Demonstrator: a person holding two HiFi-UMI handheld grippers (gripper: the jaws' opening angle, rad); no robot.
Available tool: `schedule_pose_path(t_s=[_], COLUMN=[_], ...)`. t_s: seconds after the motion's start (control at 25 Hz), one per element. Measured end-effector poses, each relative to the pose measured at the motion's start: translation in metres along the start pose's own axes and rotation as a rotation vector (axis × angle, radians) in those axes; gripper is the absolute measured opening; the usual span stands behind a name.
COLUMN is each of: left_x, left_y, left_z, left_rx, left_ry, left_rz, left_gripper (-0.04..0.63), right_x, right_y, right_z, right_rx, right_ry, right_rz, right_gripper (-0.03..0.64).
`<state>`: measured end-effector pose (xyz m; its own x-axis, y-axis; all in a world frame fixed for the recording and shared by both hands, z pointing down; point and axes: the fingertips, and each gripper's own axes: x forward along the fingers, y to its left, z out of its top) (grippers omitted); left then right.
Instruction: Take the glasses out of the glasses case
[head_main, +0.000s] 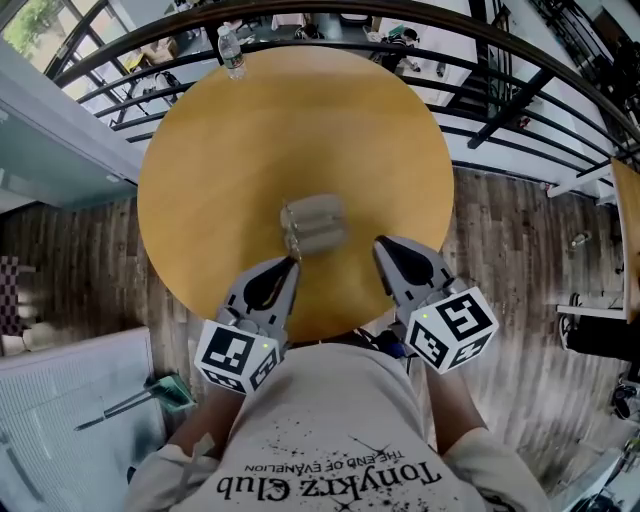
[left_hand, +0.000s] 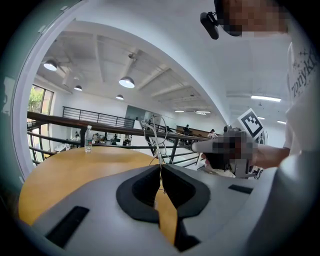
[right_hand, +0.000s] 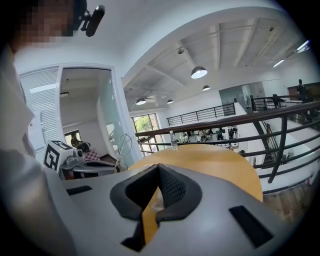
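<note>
Glasses (left_hand: 155, 137) are pinched in the left gripper (left_hand: 161, 167), whose jaws are pressed onto the thin wire frame. The frame stands upright above the jaw tips, long axis roughly vertical, a lens loop on top. Only the left gripper view shows this pinch clearly. In the head view both grippers sit low at the near edge of the round table (head_main: 250, 150), angled inward. The right gripper (right_hand: 157, 167) has its jaws together on nothing. Just beyond the tips lies the grey glasses case (head_main: 318, 224), long axis left to right. A water bottle (head_main: 231, 52) stands at the far edge.
</note>
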<state>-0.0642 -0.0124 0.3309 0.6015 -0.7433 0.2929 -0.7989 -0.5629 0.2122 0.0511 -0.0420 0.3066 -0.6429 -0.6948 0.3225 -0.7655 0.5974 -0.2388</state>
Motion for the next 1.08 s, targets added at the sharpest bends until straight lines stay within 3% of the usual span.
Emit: schedule_pose_path(t_s=[1.08], left_x=[0.013], left_y=[0.006], left_z=[-0.006], left_rx=[-0.02], left_ry=[0.036], left_rz=[-0.002], left_gripper=[0.035], right_x=[0.012], right_y=[-0.014], right_z=[-0.01], right_rx=[0.002], right_ry=[0.043], right_rz=[0.014], right_gripper=[0.025])
